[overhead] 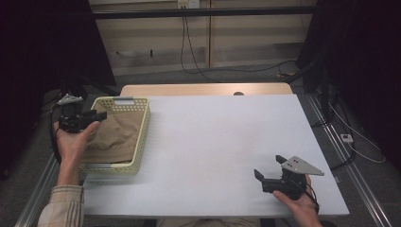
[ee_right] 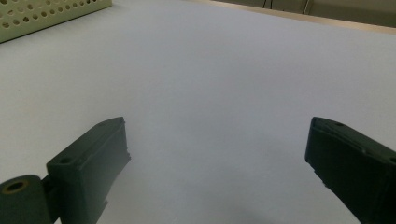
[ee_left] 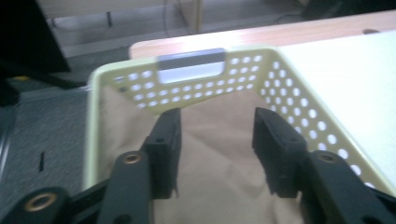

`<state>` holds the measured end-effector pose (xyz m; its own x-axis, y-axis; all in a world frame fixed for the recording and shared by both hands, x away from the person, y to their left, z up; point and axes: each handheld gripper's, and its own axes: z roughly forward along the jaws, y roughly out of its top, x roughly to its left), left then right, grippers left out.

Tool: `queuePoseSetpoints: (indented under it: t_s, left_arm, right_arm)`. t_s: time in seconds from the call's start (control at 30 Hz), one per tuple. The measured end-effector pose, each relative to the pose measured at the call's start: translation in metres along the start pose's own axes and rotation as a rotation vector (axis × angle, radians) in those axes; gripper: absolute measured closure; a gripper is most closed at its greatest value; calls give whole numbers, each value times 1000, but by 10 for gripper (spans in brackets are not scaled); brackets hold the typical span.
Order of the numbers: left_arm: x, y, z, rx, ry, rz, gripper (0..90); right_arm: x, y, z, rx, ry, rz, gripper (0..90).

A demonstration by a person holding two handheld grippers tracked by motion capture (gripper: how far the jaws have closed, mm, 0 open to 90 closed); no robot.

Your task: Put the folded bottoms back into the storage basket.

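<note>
Work in hand: stowing a tan cloth (overhead: 118, 135) in a pale yellow perforated basket (overhead: 142, 137).
Cloth position: lies inside the basket, bunched across its floor and up against the far wall; no part hangs over the rim.
Basket position: on the left edge of the white desk (overhead: 222, 142), long side running away from the person, grey handle plate (ee_left: 190, 62) on its far end wall.
Left tongs (ee_left: 215, 135): released; jaws apart with nothing pinched between them, the cloth just below. Judged reason: the cloth has been let go so it settles into the basket.
Left tongs attitude: held above the near-left part of the basket, pointing along it toward the far wall, which keeps the jaws clear of the rim.
Right tongs (overhead: 270, 171): released, jaws wide, grasping nothing; in the right gripper view they point over bare desk.
Right tongs placement: low at the near-right of the desk, well apart from the basket. Judged reason: parked out of the way, since this step needs one hand.
Step status: placement judged essentially done.
</note>
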<state>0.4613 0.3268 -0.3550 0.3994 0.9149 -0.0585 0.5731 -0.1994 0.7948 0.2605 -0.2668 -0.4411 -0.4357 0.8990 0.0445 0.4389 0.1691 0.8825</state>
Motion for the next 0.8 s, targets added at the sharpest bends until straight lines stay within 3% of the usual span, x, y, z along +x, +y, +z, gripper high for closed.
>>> queuePoseSetpoints:
  t_s: [0.07,0.1,0.17,0.2,0.37,0.4,0.47,0.5,0.63,0.8]
  left_arm:
    - [-4,0,9,15,31,4,610]
    - [-6,-1,18,40,39,-7,680]
    - [-6,-1,23,46,17,-23,695]
    - [-7,-2,29,65,2,-26,752]
    - [-6,-11,55,206,70,-31,873]
    - [-5,-14,57,228,105,-33,897]
    - [1,-20,61,273,135,-51,900]
    - [9,-25,61,318,159,-71,900]
    - [16,-30,58,334,190,-105,900]
    - [19,-32,60,375,214,-93,900]
  right_arm:
    - [0,0,0,-1,0,0,59]
    - [0,0,0,-2,-3,1,58]
    - [0,0,0,-2,-3,1,58]
    - [0,0,0,-1,-4,3,58]
    - [0,0,0,-1,-3,4,58]
    - [0,0,0,-2,-3,3,58]
    - [-1,0,-1,-5,-3,2,58]
    - [-1,0,0,-1,-4,3,57]
    - [0,0,0,1,0,2,57]
    - [0,0,0,2,-3,3,57]
